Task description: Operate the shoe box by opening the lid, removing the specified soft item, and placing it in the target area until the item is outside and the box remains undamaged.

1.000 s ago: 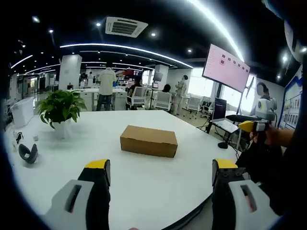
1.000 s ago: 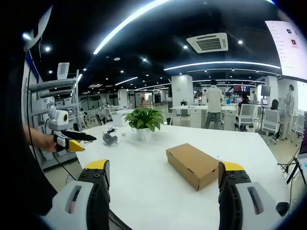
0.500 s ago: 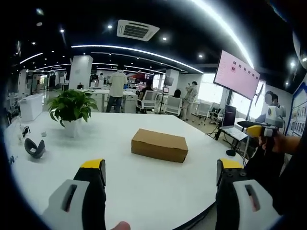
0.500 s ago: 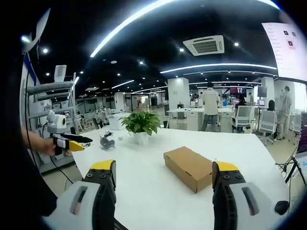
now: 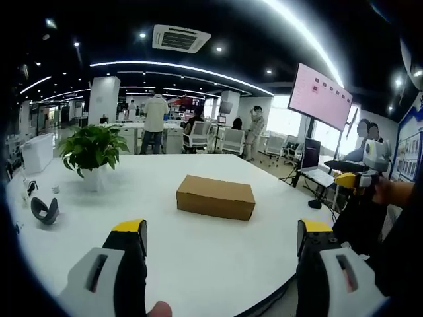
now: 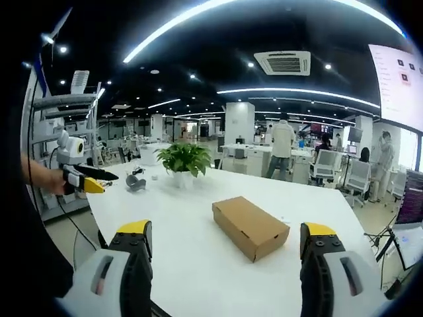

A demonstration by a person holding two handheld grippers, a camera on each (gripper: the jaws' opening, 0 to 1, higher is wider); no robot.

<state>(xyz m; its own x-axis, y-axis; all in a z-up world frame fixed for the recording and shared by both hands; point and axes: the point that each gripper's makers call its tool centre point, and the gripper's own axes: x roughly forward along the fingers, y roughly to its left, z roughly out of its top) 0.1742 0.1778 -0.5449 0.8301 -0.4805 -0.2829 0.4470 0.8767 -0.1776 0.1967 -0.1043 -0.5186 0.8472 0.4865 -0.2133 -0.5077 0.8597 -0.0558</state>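
Observation:
A closed brown cardboard shoe box (image 5: 215,197) (image 6: 250,226) lies in the middle of the white table (image 5: 165,251) (image 6: 198,264), lid down. My left gripper (image 5: 221,234) hovers over the table's near edge, open and holding nothing, well short of the box. My right gripper (image 6: 226,239) is also open and holds nothing, with the box beyond its jaws, a little right of centre. The right gripper (image 5: 351,177) shows at the right of the left gripper view in a hand, and the left gripper (image 6: 82,181) shows at the left of the right gripper view.
A potted green plant (image 5: 91,150) (image 6: 183,160) stands on the table's far side. A small dark object (image 5: 41,210) (image 6: 135,183) lies near it. Office chairs, desks and people (image 5: 156,122) fill the room behind. A wall screen (image 5: 320,96) hangs to the right.
Both views have shifted slightly with the hands. The right gripper's jaws stand a little wider than half a second ago. The box has not moved.

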